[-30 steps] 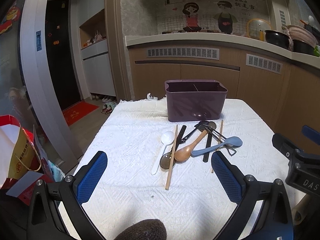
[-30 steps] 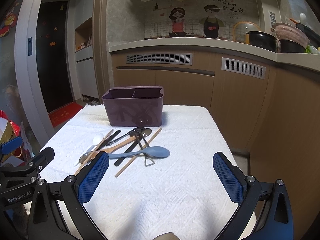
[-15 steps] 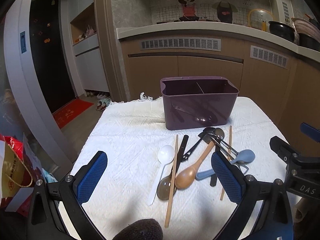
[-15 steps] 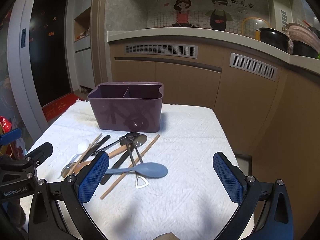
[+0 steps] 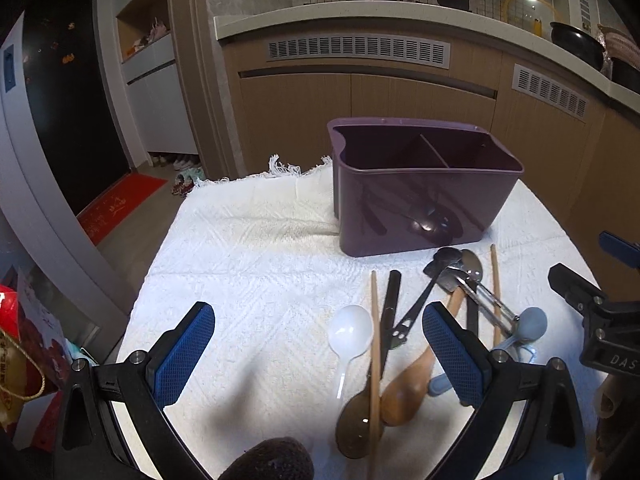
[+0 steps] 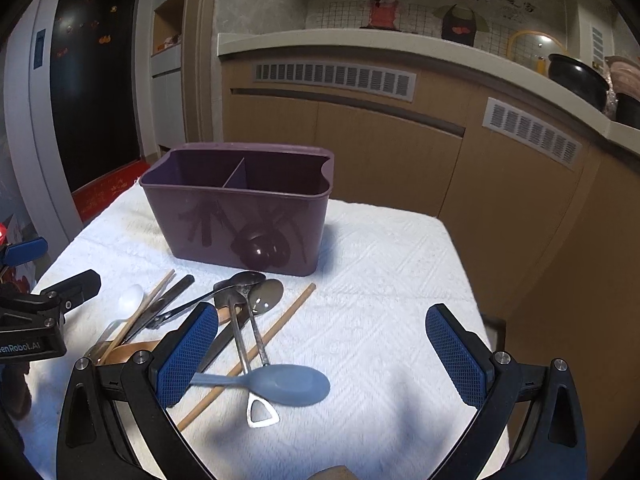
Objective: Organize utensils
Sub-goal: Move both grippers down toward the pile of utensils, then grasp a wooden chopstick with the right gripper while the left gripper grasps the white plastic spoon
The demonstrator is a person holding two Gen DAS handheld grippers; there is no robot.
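Now both claws gape wide and empty: the left gripper [image 5: 318,354] low in its frame, the right gripper [image 6: 322,356] over the blue spoon [image 6: 280,384]. Utensils lie heaped below the empty purple caddy [image 6: 240,216] at centre; lift the topmost piece first.

Right gripper [image 6: 322,354] gapes wide above blue spoon [image 6: 280,383] near purple caddy [image 6: 236,208].

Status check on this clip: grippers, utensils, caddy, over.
Both hand-held grippers, left and right, open, empty. Utensils piled on cloth; purple caddy empty. Nothing blocking.
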